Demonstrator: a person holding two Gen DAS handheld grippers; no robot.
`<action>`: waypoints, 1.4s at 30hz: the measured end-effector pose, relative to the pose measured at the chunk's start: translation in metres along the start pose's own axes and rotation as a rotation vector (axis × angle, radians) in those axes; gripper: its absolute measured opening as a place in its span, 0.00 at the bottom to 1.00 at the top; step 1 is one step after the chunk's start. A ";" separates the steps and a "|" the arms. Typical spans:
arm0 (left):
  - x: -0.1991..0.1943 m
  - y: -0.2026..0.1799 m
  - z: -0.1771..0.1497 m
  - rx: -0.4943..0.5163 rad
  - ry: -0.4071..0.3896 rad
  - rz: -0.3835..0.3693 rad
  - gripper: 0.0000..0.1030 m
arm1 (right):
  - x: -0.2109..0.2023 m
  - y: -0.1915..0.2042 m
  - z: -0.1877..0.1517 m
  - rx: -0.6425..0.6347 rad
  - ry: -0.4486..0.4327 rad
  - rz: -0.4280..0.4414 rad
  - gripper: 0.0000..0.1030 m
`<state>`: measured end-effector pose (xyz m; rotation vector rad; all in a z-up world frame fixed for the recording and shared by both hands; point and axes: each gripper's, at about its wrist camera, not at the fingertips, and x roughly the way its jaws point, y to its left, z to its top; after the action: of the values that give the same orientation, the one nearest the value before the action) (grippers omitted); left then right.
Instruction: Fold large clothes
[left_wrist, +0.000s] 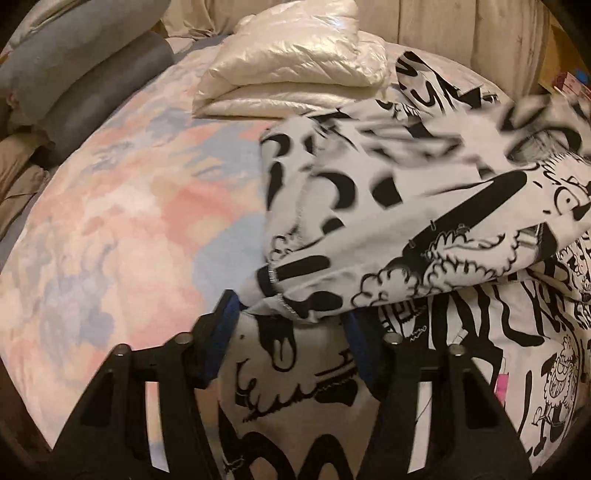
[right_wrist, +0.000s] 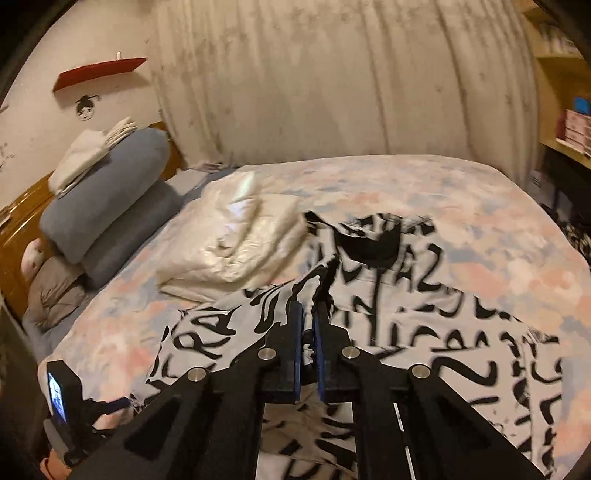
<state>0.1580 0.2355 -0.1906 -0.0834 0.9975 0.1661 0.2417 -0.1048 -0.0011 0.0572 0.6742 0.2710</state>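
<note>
A large white garment (left_wrist: 424, 229) with black cartoon and lettering print lies on the pastel bedspread (left_wrist: 122, 206). Part of it is raised and motion-blurred. My left gripper (left_wrist: 290, 317) points down at it with its blue pads (left_wrist: 227, 314) well apart. A hemmed fold of the cloth sits between them, and I see no pinch. In the right wrist view my right gripper (right_wrist: 306, 314) is shut on a ridge of the same garment (right_wrist: 424, 332). The cloth rises to its pads and hangs away on both sides.
A folded glossy cream quilted item (left_wrist: 291, 62) lies on the bed just beyond the garment. Blue bolsters (right_wrist: 103, 199) with folded white cloth on top are stacked at the headboard on the left. A curtain (right_wrist: 332, 81) hangs behind the bed, and shelves (right_wrist: 569, 122) stand on the right.
</note>
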 end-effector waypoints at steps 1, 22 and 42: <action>-0.001 0.001 -0.001 0.000 -0.002 -0.004 0.45 | -0.003 -0.010 -0.004 0.012 0.009 -0.012 0.05; -0.028 0.016 0.036 0.079 0.063 -0.267 0.69 | 0.064 -0.107 -0.085 0.181 0.327 0.006 0.72; 0.123 0.023 0.141 -0.117 0.064 -0.233 0.16 | 0.133 -0.089 -0.054 0.046 0.199 -0.021 0.06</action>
<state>0.3359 0.2915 -0.2177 -0.3122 1.0336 0.0076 0.3282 -0.1569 -0.1363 0.0675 0.8786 0.2425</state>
